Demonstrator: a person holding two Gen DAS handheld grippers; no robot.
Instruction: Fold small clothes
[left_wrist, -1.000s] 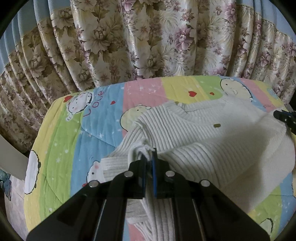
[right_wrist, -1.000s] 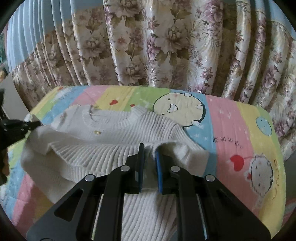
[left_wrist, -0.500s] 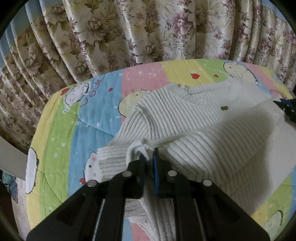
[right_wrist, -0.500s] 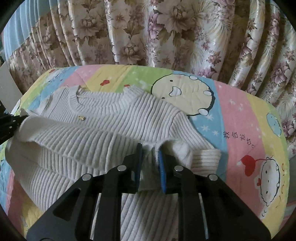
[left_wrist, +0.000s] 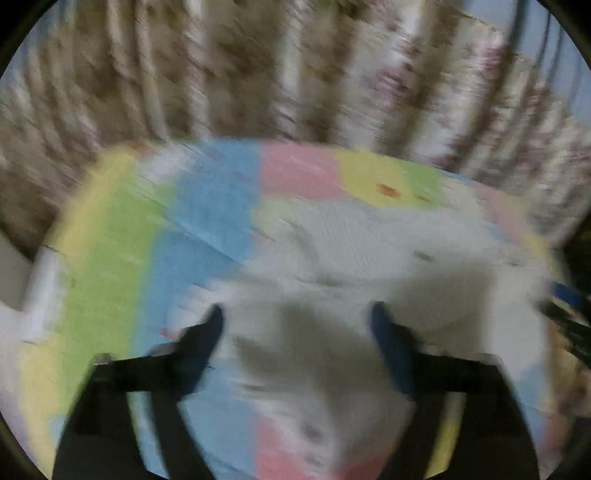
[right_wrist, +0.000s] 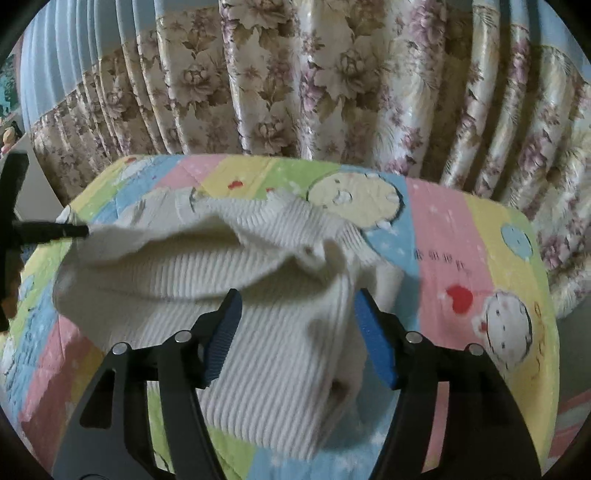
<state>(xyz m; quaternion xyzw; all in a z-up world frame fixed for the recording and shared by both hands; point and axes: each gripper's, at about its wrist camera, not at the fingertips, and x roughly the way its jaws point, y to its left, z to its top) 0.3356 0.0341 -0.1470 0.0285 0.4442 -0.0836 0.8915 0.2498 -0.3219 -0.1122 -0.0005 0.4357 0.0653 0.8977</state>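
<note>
A white ribbed sweater (right_wrist: 280, 332) lies on the patchwork quilt (right_wrist: 461, 229), its lower half folded up over the chest and still puffed up. My right gripper (right_wrist: 297, 312) hovers over the fold with its jaws opening; the knit lies under the gap and the blue pads (right_wrist: 373, 339) do not press on it. The left wrist view is blurred by motion. There my left gripper (left_wrist: 297, 321) has its jaws opening wide above the sweater (left_wrist: 369, 251), holding nothing. A left fingertip (right_wrist: 74, 231) shows at the fold's left edge.
The colourful quilt (left_wrist: 122, 240) covers a small table, and its edges drop off on all sides. A floral curtain (right_wrist: 332, 92) hangs close behind the far edge. The right gripper (left_wrist: 565, 306) shows at the right border of the left wrist view.
Both grippers were shut on pinches of the sweater; now both stand apart and the knit has dropped free. Both hands have drawn back a little, and the left view has blurred.
</note>
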